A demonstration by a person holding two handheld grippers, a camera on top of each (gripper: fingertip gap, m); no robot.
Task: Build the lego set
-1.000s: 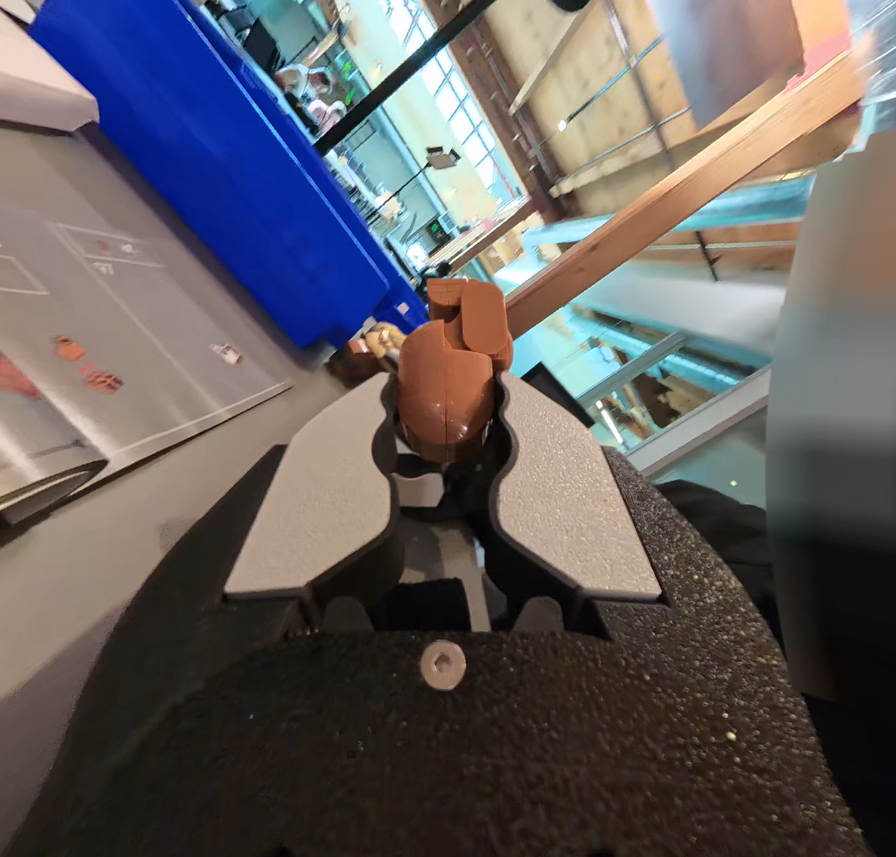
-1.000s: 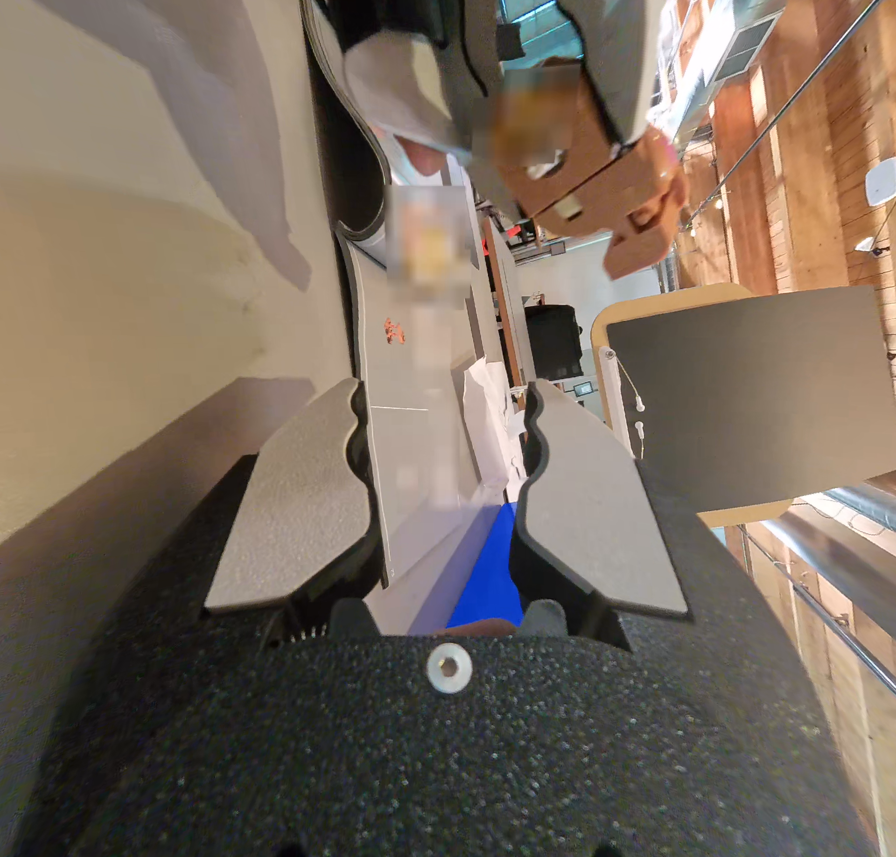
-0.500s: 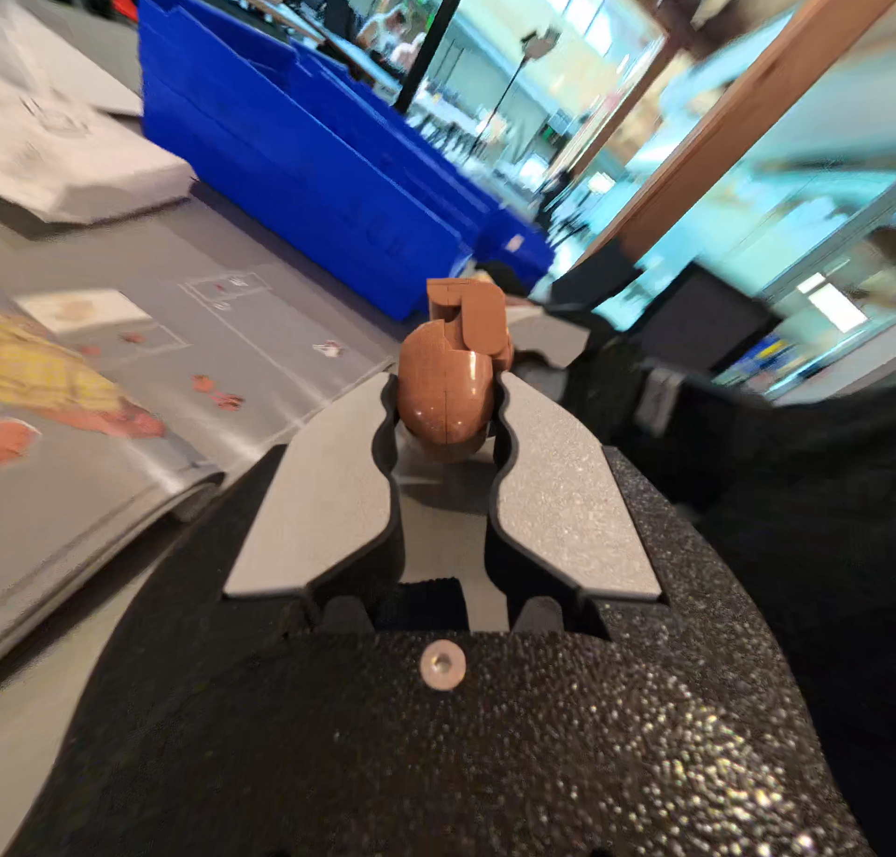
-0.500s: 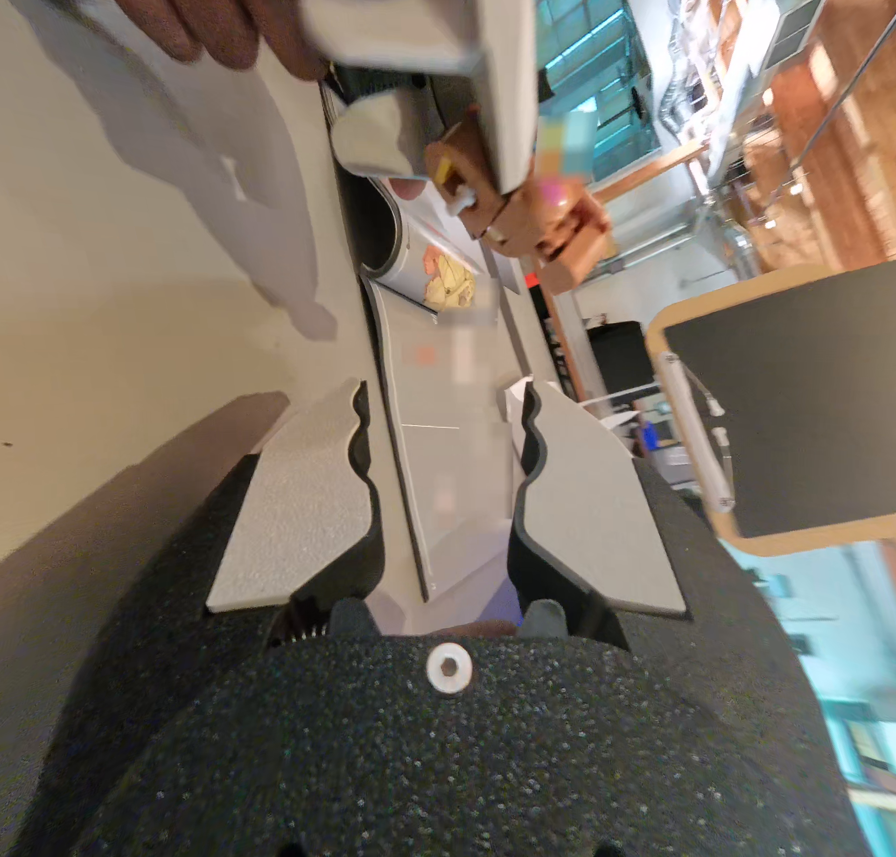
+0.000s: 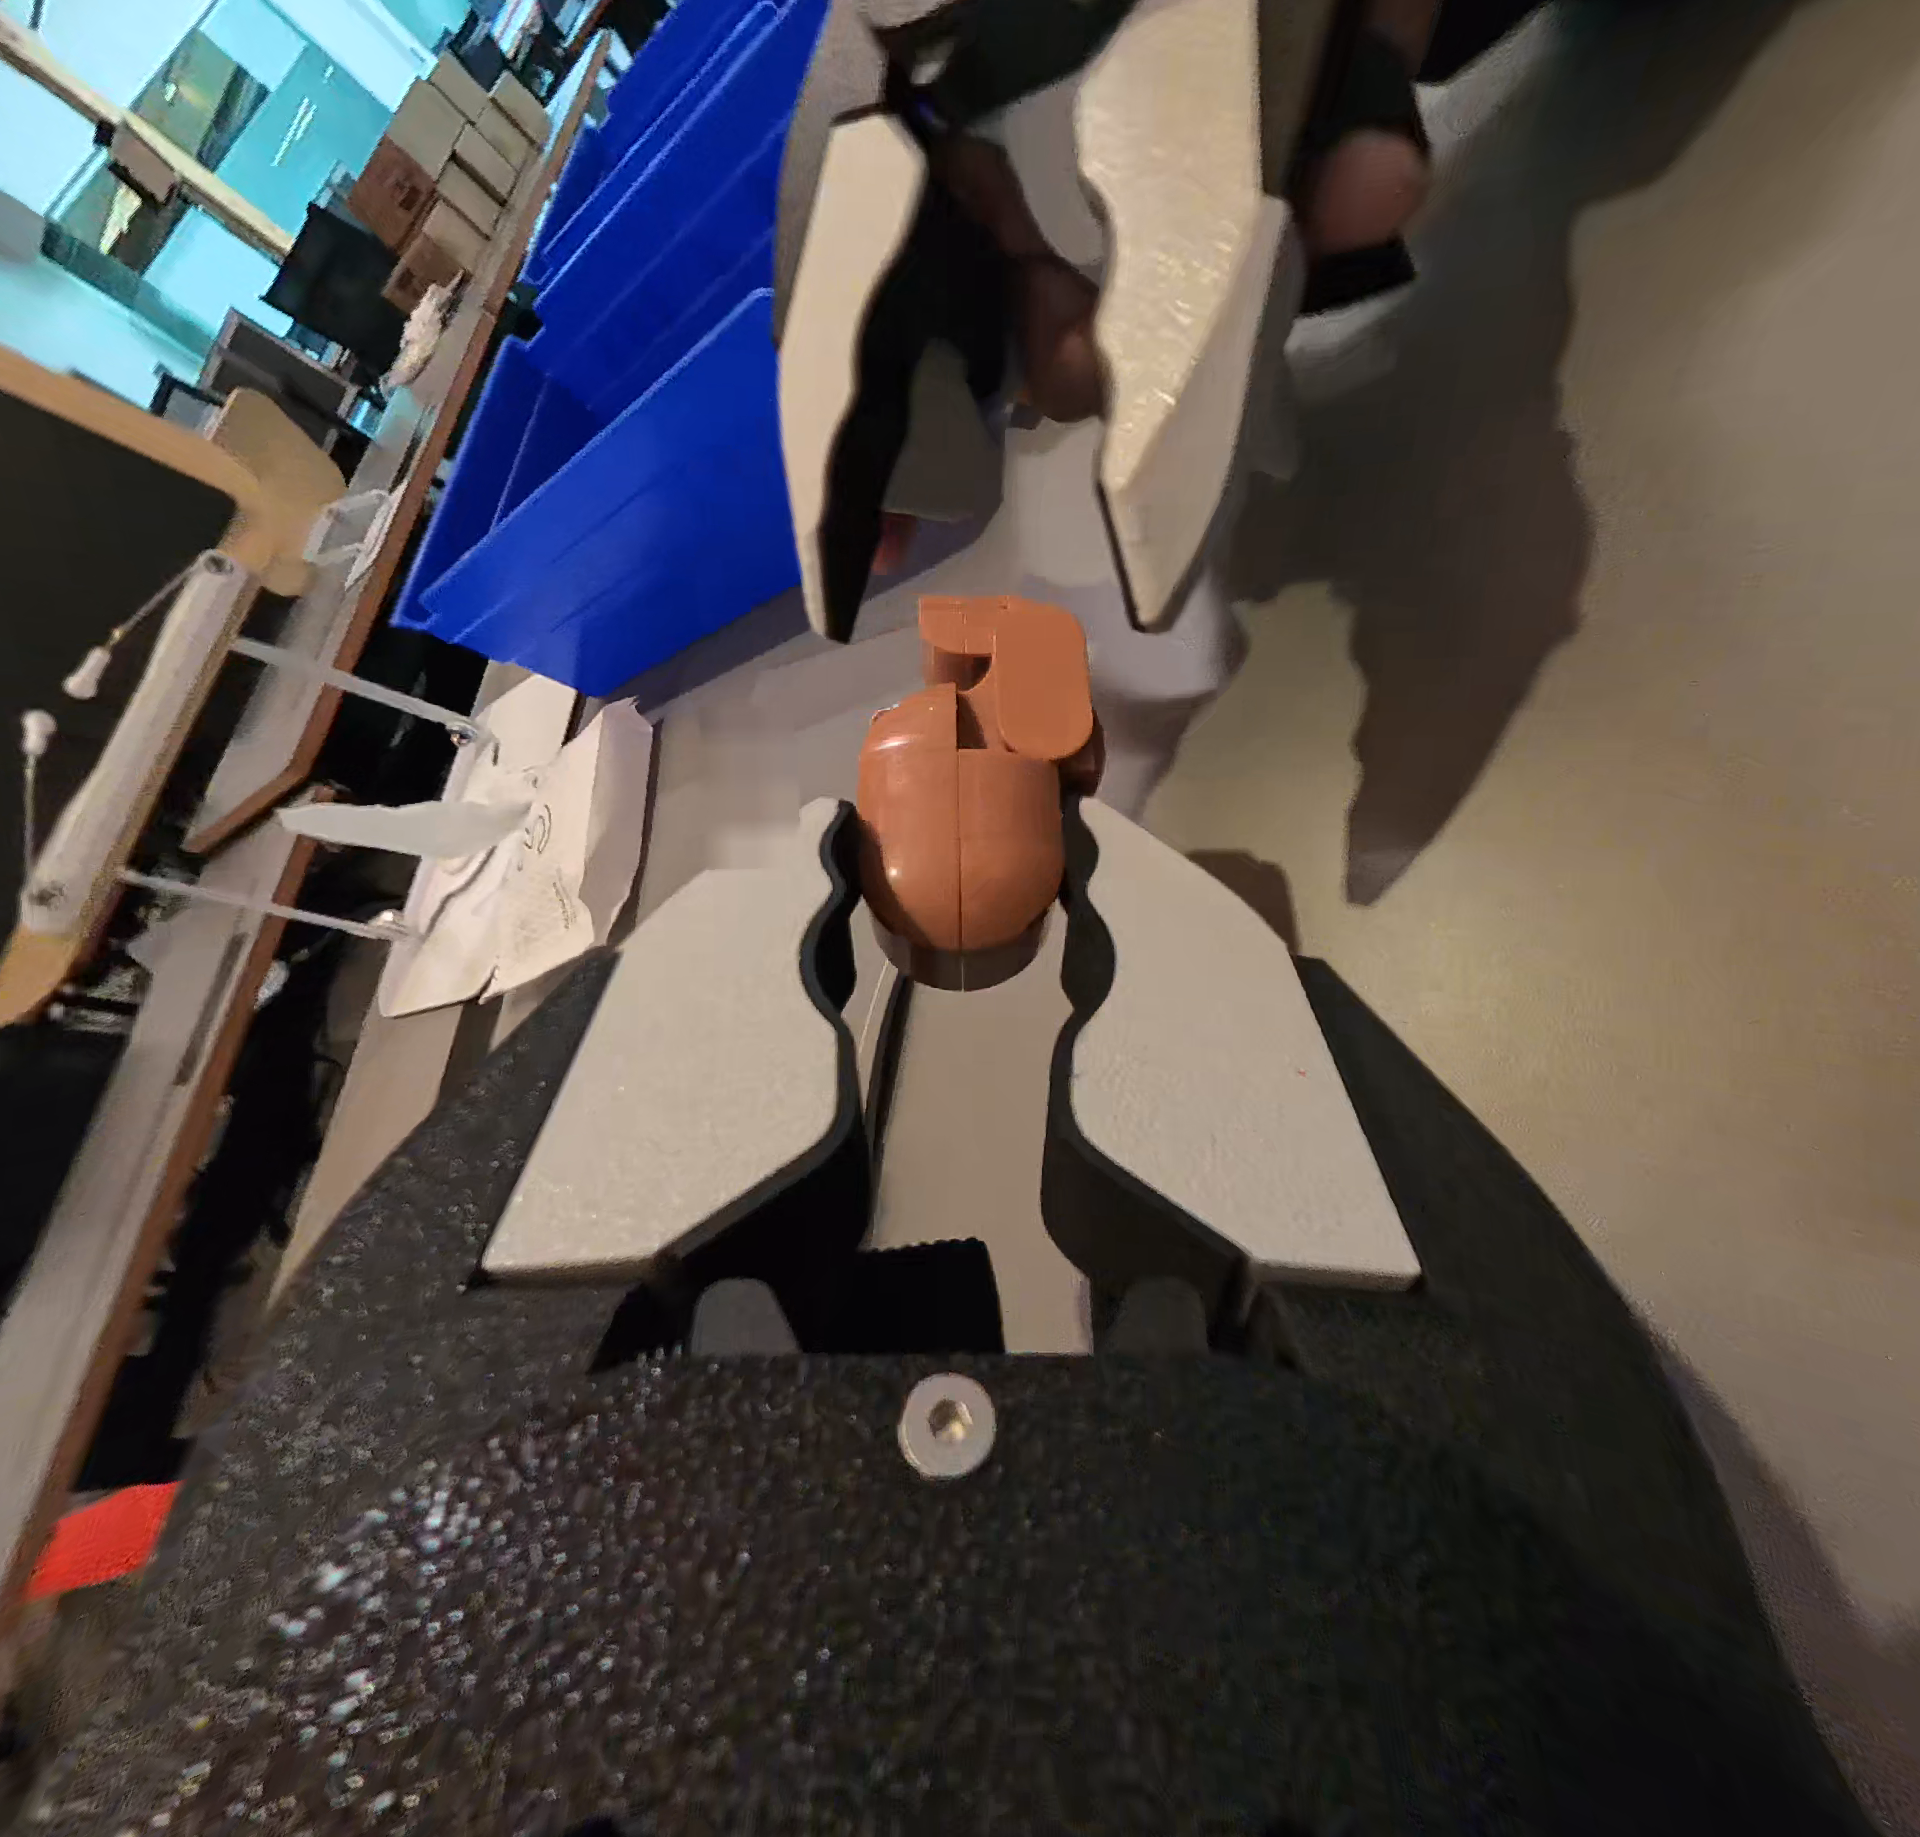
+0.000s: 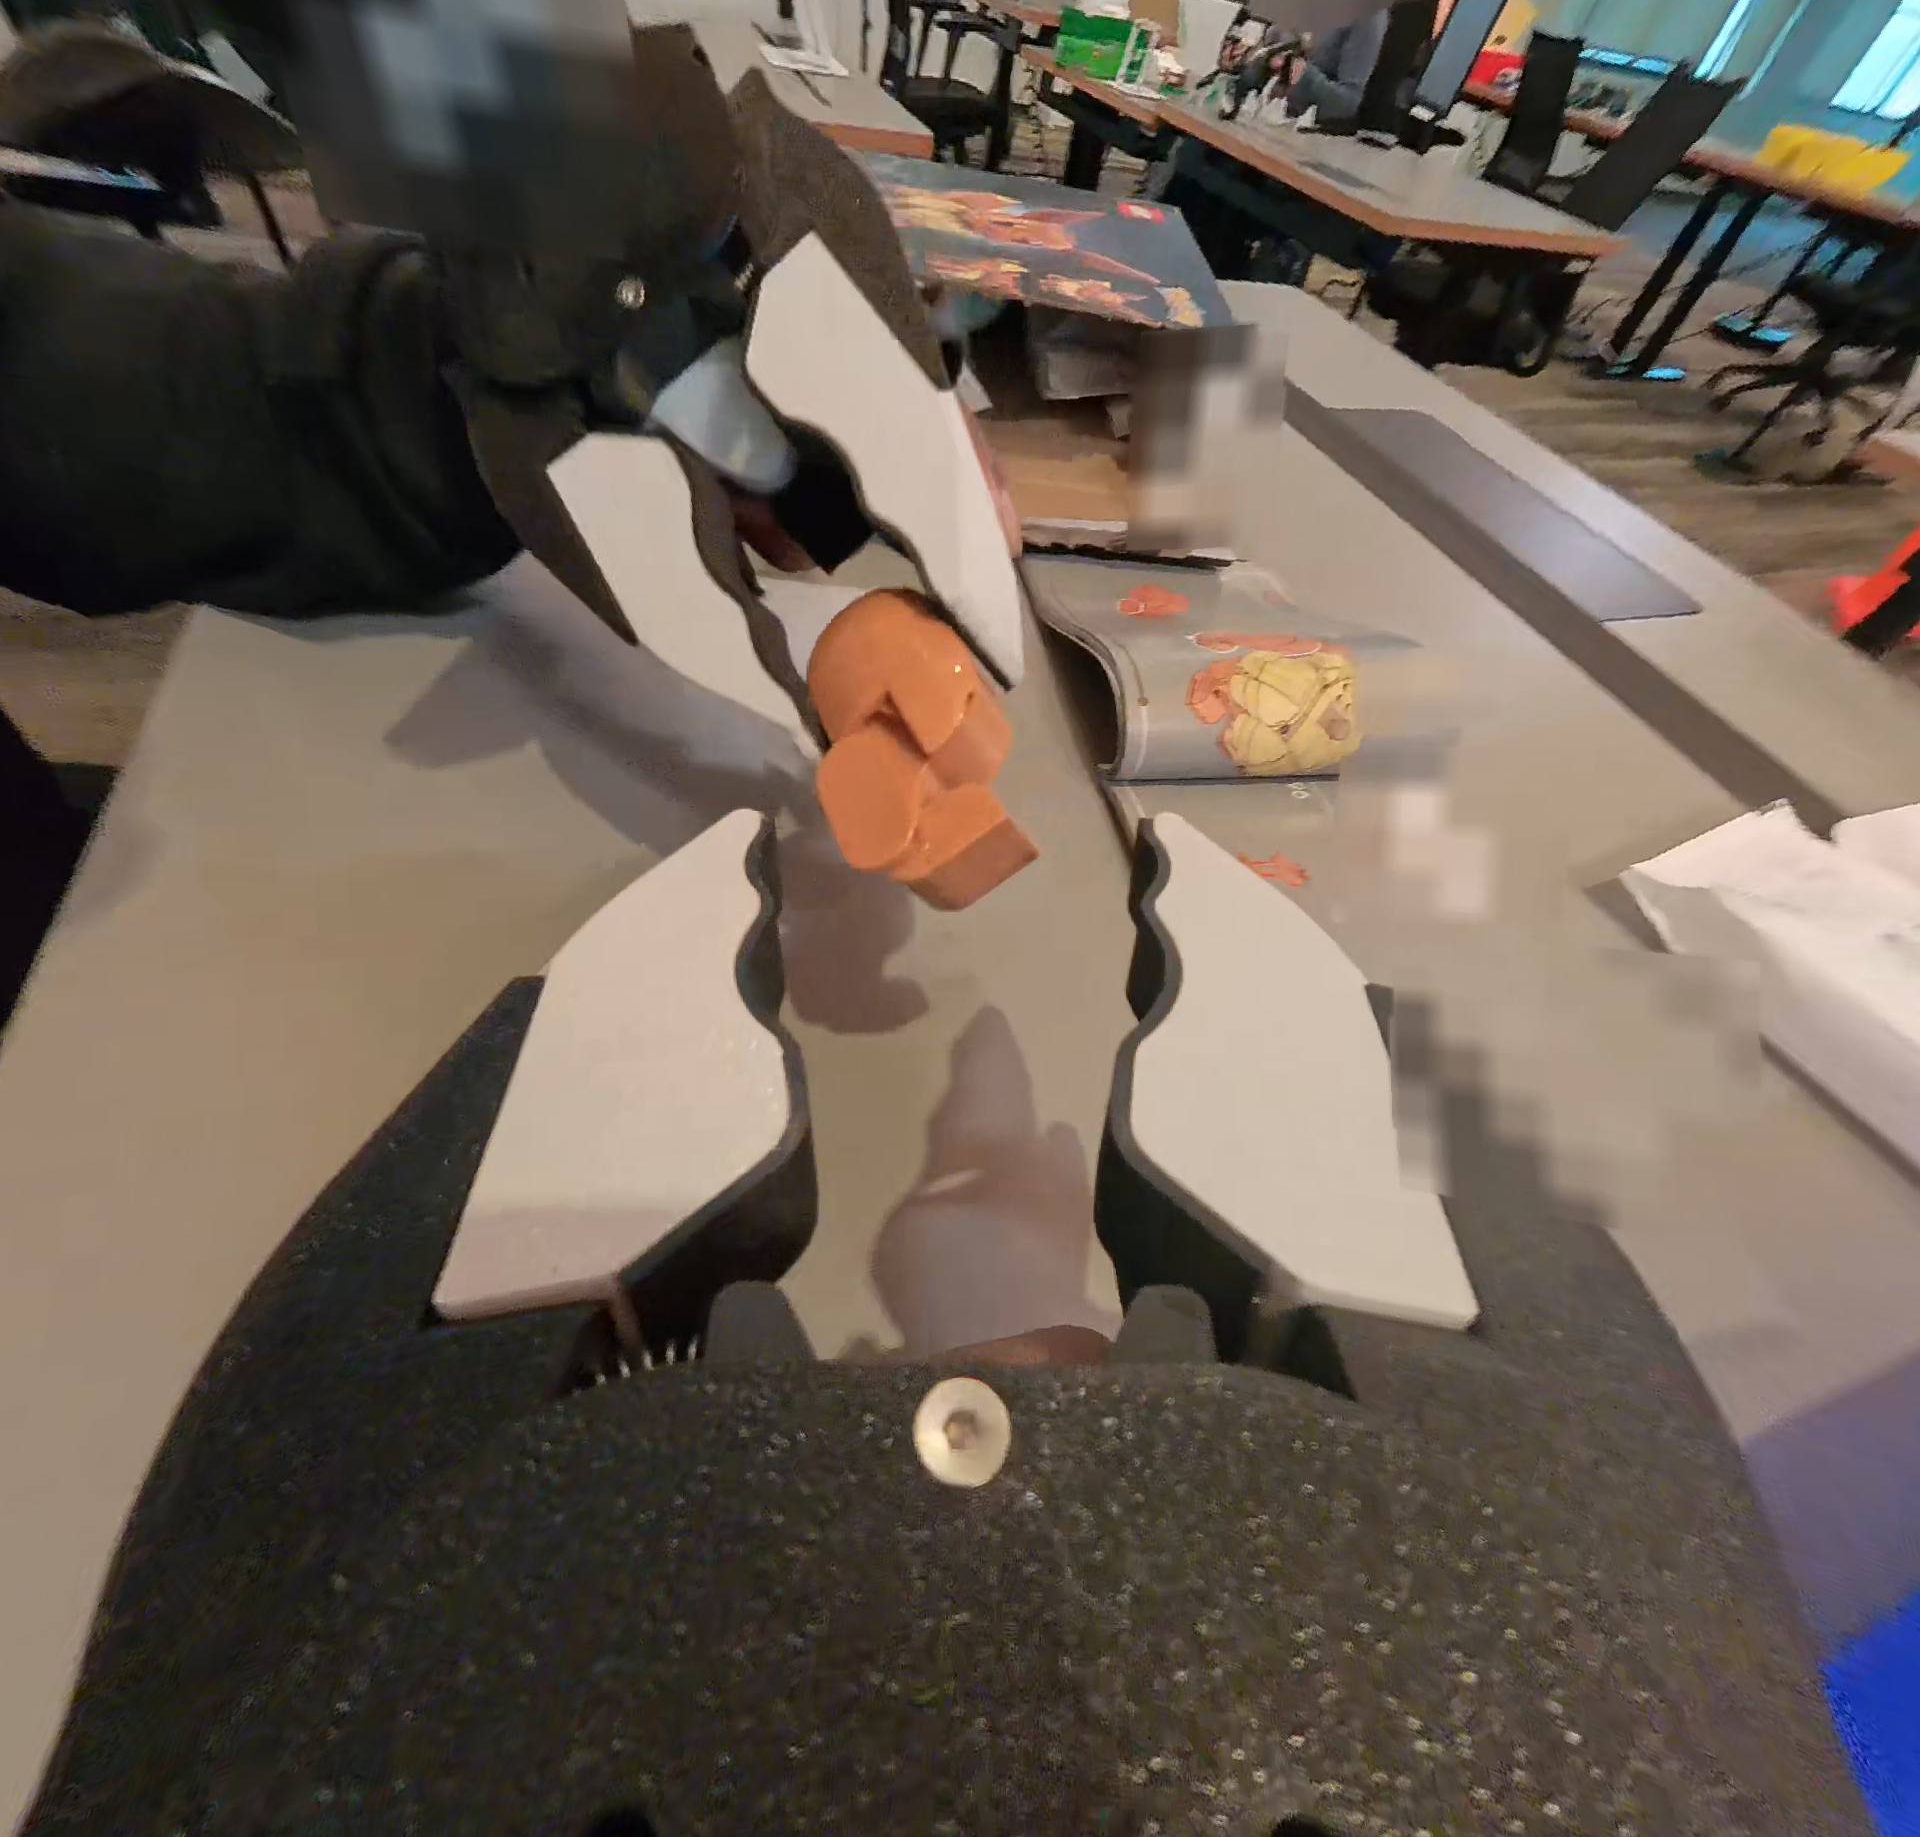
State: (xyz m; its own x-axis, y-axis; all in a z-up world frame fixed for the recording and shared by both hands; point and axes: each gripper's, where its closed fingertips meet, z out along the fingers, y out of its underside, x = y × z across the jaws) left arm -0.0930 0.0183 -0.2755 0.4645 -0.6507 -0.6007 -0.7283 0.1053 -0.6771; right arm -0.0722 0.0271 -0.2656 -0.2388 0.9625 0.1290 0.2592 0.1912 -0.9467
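A brown brick piece [image 5: 961, 831] is clamped between the fingers of the left claw [image 5: 956, 852] and held above the grey desk [image 6: 312, 852]. The right claw [image 6: 951, 852] is spread wide and bare, its fingertips just beside the piece. An open booklet [image 6: 1247, 696] lies nearby, with blue bins [image 5: 644, 333] beyond.

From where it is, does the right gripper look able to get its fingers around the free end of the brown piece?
Probably yes: the right gripper is open, and the brown piece, held by the left gripper, juts toward it unobstructed.
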